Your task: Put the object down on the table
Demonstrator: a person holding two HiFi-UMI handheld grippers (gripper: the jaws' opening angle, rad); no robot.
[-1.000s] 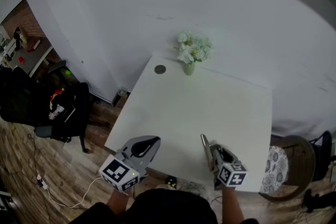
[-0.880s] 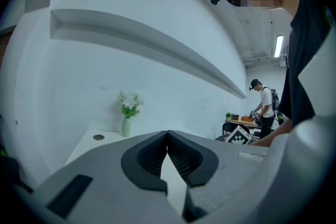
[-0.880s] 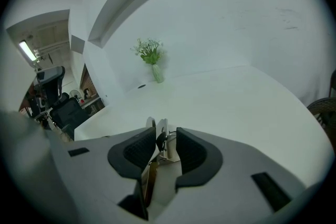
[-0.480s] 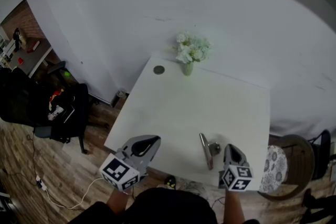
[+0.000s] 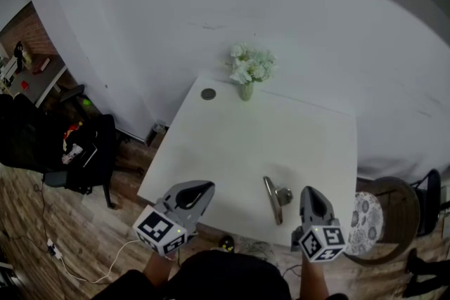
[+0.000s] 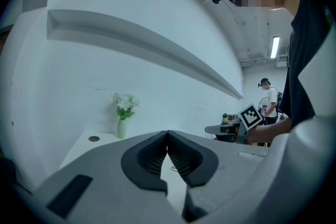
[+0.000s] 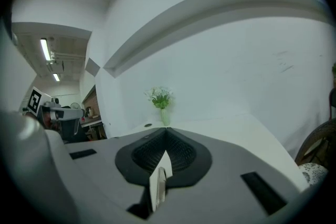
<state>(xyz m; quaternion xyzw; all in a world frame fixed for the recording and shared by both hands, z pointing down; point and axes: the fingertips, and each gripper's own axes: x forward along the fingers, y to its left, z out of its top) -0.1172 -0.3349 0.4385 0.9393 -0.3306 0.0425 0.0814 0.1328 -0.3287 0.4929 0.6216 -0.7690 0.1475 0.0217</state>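
Metal lever handle with its round rose, lying flat on the white bench near the front edge, long axis running roughly front to back. Right tool hangs just beside the handle on its right, apart from it; its jaws have just been closing and now meet tip to tip with nothing between the pads. Left tool is held over the front left part of the bench, well apart from the handle, jaws likewise closed and empty. At the far edge stand a small vase of white flowers and, to its left, a round dark cable grommet. Black office chair on the wooden floor to the left of the bench
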